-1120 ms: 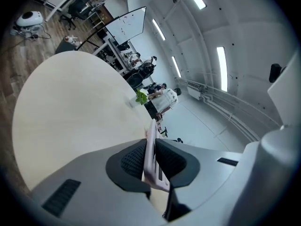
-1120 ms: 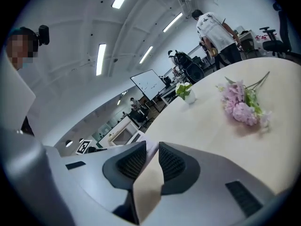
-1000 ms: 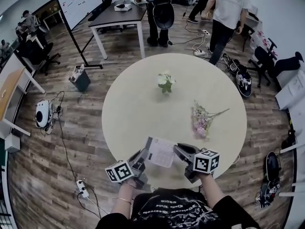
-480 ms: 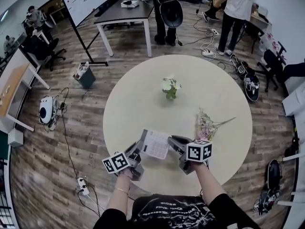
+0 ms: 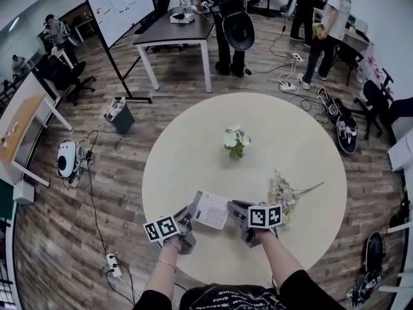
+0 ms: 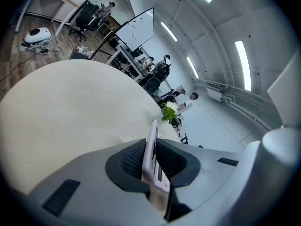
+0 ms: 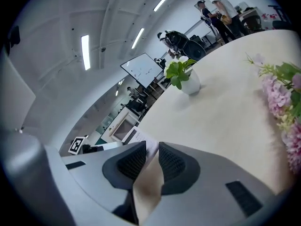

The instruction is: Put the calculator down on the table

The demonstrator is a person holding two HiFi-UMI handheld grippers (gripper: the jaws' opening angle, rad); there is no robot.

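A white calculator (image 5: 211, 210) hangs just above the near part of the round cream table (image 5: 193, 154), held from both sides. My left gripper (image 5: 191, 214) is shut on its left edge; in the left gripper view that edge (image 6: 151, 142) runs thin and upright between the dark pads (image 6: 134, 160). My right gripper (image 5: 234, 208) is shut on the right edge. In the right gripper view the calculator (image 7: 137, 138) shows past the pads (image 7: 171, 163), its screen end turned away to the left.
A small white vase of flowers (image 5: 235, 141) stands near the table's middle. A pink bouquet (image 5: 284, 196) lies on the table right of my right gripper. Beyond the table are people, desks, a whiteboard and cables on the wooden floor.
Both grippers have carried the calculator forward over the table and lower toward its top. The grip on both edges has stayed the same.
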